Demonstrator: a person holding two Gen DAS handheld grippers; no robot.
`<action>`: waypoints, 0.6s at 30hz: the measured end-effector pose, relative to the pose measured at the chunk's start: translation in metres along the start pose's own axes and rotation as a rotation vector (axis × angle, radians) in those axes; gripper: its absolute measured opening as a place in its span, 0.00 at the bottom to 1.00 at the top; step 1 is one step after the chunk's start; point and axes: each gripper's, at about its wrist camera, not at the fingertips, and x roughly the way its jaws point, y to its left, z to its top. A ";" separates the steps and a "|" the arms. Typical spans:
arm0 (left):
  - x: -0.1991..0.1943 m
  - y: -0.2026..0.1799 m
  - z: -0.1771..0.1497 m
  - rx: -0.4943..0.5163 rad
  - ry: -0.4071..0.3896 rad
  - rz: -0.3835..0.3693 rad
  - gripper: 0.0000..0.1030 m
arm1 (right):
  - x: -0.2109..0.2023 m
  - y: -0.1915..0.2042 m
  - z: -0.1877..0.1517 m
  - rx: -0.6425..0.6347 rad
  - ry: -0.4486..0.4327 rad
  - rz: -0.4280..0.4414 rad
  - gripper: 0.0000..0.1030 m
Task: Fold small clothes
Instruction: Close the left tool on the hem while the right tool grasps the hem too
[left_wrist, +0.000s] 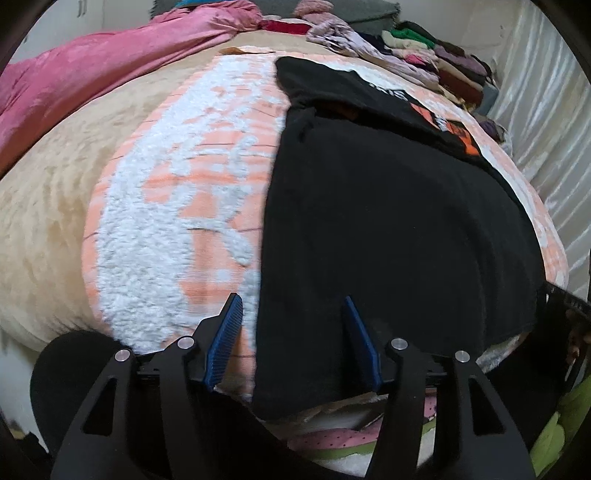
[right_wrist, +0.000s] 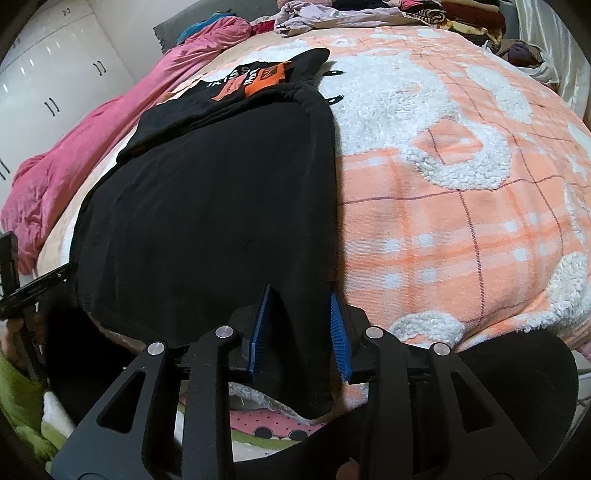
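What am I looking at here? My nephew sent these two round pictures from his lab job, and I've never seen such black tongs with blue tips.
There is no robot: a person holds one tool in each hand, and each carries a wide-angle camera looking out along its two fingers, hence the round, bulging pictures. One picture comes from the left hand-held gripper, the other from the right hand-held gripper. Both look over a bed with an orange and white blanket. On it lies a black garment with an orange print. Both tools stand open at its near hem, with cloth between the blue pads; neither looks clamped. A pink quilt and piled clothes lie beyond.
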 end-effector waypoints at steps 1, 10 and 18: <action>0.001 -0.004 0.000 0.010 -0.001 0.001 0.48 | 0.001 -0.001 0.000 0.004 0.000 0.007 0.24; 0.006 -0.013 0.006 0.013 -0.033 0.027 0.21 | 0.003 -0.002 0.001 -0.003 -0.012 0.028 0.14; -0.019 -0.006 0.016 -0.014 -0.108 -0.036 0.08 | -0.012 0.001 0.006 -0.027 -0.050 0.056 0.05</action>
